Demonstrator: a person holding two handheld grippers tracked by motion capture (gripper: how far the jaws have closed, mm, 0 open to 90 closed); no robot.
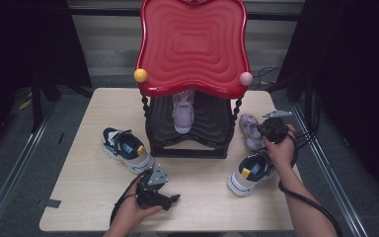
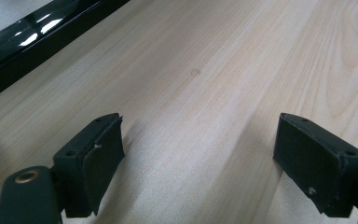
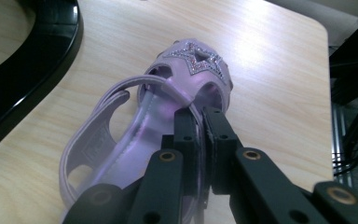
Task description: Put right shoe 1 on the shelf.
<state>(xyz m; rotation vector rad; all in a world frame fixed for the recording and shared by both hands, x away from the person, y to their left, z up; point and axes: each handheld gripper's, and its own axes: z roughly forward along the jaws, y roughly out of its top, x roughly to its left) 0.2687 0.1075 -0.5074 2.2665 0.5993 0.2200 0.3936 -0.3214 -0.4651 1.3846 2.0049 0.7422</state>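
Note:
A lilac sandal (image 3: 196, 58) with a glittery star lies on the wooden table (image 1: 89, 187), right of the red-topped shoe rack (image 1: 192, 44). My right gripper (image 3: 200, 116) is shut on the sandal's side strap, near its heel. The high view has this gripper (image 1: 264, 129) right beside the same sandal (image 1: 249, 129). The matching sandal (image 1: 183, 113) stands on the rack's black lower shelf. My left gripper (image 1: 175, 200) rests near the table's front edge. Its jaws (image 2: 200, 154) stand wide open over bare wood.
One blue-and-white sneaker (image 1: 127, 149) lies left of the rack, and another (image 1: 249, 174) sits just below my right hand. The rack's black base (image 3: 28, 70) curves close to the held sandal. A yellow ball (image 1: 140, 75) and a pink ball (image 1: 246, 78) cap the rack's posts.

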